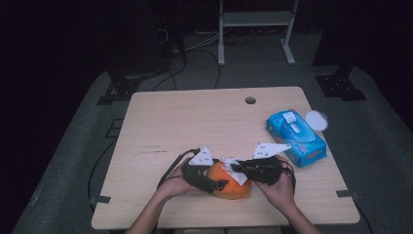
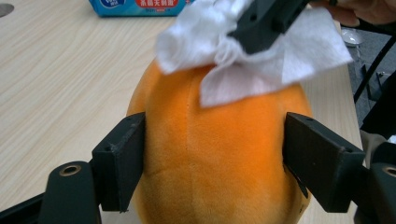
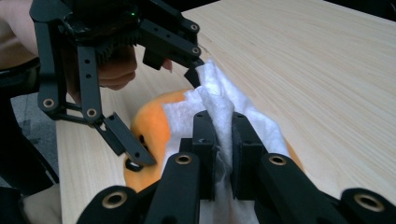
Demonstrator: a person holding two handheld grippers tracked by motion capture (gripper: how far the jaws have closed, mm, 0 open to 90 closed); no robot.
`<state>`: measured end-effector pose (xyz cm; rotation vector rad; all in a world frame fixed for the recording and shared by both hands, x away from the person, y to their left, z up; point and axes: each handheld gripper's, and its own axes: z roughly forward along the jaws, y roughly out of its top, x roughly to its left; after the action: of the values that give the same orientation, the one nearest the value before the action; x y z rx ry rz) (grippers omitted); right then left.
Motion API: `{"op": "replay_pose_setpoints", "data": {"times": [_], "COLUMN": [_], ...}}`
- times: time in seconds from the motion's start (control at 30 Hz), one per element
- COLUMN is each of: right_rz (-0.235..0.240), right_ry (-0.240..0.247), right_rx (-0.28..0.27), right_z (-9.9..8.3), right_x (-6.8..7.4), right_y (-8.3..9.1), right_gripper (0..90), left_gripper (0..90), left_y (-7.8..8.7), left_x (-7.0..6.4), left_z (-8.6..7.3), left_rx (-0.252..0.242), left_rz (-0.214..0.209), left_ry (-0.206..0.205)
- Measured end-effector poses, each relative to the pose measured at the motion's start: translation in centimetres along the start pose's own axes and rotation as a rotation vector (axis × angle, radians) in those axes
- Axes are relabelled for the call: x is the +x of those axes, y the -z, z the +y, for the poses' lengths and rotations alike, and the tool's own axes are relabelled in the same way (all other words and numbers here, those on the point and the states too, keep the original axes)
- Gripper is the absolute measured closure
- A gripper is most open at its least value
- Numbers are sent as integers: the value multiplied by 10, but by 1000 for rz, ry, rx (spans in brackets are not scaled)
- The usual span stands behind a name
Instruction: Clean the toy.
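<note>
A: High view: near the front edge of the tabletop (image 1: 204,112), the left claw (image 1: 220,185) braces an orange plush toy (image 1: 233,187) while the right claw (image 1: 237,167) brings a white tissue (image 1: 229,163) onto its top. A blue tissue pack (image 1: 295,137) lies well apart to the right.

B: Left gripper view?

A: Jaws spread wide, one pressed to each flank of the plush toy (image 2: 215,158); the tissue (image 2: 243,51) is draped over its crown, pinched by the other claw.

B: And the right gripper view?

A: Jaws drawn narrow, clamping a fold of the tissue (image 3: 224,112) against the plush toy (image 3: 152,126) (the left claw (image 3: 163,116) straddles it beyond).

B: So which step?

A: Wiping the toy, by the look of it. The next move calls for a steady brace and a light stroke across the fabric, without losing the fold.
</note>
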<state>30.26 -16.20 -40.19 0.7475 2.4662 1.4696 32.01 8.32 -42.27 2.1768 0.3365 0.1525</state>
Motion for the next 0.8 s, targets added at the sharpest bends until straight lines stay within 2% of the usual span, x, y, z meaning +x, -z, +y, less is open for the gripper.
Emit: {"op": "replay_pose_setpoints", "data": {"times": [0.13, 0.17, 0.27, 0.37, 0.43, 0.53, 0.63, 0.73, 0.77, 0.8], "right_rz": [-19, -38, -53, -48, -47, -40, -33, -26, -11, -2], "right_ry": [1, -5, -24, -39, -36, -28, -6, 8, 22, 29], "right_rx": [3, 4, 4, 5, 10, 12, 8, 4, -4, -8], "right_z": [-1, -3, -6, -8, -9, -9, -7, -6, -5, -4], "right_x": [-4, -9, -16, -20, -19, -16, -10, -7, -3, -1], "right_y": [3, 5, 9, 10, 9, 7, 6, 5, 4, 4], "right_gripper": [817, 816, 816, 816, 816, 815, 815, 815, 815, 815], "left_gripper": [240, 242, 242, 241, 236, 172, 143, 120, 114, 111], "left_y": [2, 3, 4, 5, 6, 8, 10, 10, 8, 6], "left_x": [3, 4, 5, 5, 5, 6, 7, 7, 7, 7], "left_z": [-3, -5, -7, -8, -6, -3, 2, 4, 5, 4], "left_rx": [7, 9, 13, 12, 17, 16, -21, -44, -57, -45], "left_rz": [-7, -12, -17, -22, -29, -48, -61, -58, -49, -48], "left_ry": [4, 4, 1, -1, 1, 22, 42, 53, 62, 58]}}
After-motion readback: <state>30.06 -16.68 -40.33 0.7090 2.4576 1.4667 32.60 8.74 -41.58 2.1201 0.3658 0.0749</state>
